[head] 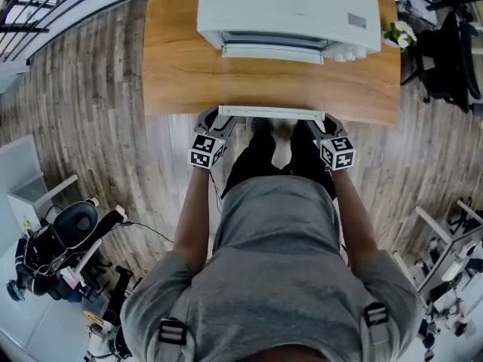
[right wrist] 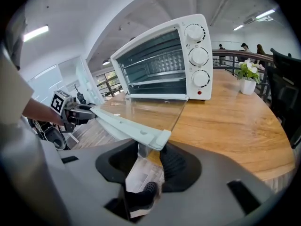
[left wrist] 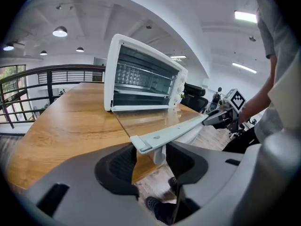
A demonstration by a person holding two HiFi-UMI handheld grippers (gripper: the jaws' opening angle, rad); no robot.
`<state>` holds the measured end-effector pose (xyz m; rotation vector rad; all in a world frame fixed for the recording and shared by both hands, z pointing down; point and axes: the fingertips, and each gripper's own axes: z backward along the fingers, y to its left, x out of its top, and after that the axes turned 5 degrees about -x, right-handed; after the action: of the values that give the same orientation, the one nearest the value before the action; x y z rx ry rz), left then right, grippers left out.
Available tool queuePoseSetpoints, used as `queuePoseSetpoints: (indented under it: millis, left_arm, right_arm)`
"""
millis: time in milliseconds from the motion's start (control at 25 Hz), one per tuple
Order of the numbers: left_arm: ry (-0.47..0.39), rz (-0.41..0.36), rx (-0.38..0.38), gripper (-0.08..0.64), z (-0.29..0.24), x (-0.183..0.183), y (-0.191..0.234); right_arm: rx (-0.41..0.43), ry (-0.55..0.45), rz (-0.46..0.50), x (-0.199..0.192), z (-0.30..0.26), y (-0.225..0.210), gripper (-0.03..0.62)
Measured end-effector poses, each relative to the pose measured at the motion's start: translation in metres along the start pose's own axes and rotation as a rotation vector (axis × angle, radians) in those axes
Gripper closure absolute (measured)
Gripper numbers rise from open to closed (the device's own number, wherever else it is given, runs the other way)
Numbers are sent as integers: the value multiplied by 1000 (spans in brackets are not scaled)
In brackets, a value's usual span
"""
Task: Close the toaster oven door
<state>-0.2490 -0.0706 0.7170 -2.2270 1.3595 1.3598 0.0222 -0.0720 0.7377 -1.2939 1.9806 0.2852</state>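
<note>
A white toaster oven stands on the wooden table, its glass door folded down flat toward me. The door's white handle bar lies at the table's near edge. My left gripper is at the bar's left end and my right gripper at its right end. In the left gripper view the handle's end post sits between the jaws of the left gripper, with a gap beside it. The right gripper likewise straddles the handle's other end without both pads pressing on it.
A small potted plant stands at the table's right back corner, near the oven's knobs. A black chair is to the right of the table. Equipment on wheels sits on the wood floor at lower left.
</note>
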Motion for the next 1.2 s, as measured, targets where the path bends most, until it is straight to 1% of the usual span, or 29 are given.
queuePoseSetpoints:
  millis: [160, 440, 560, 880, 1200]
  left_arm:
    - [-41, 33, -29, 405, 7, 14, -4]
    - [-81, 59, -61, 437, 12, 31, -10]
    - [-88, 70, -59, 439, 14, 35, -11]
    - [-92, 72, -58, 442, 19, 44, -12]
    - [-150, 114, -69, 445, 23, 64, -12]
  right_arm:
    - [12, -21, -14, 12, 10, 2, 443]
    - [35, -49, -49, 26, 21, 5, 459]
    - [46, -58, -67, 30, 23, 6, 476]
    - [60, -76, -91, 37, 30, 7, 479]
    - [83, -134, -191, 55, 39, 5, 482]
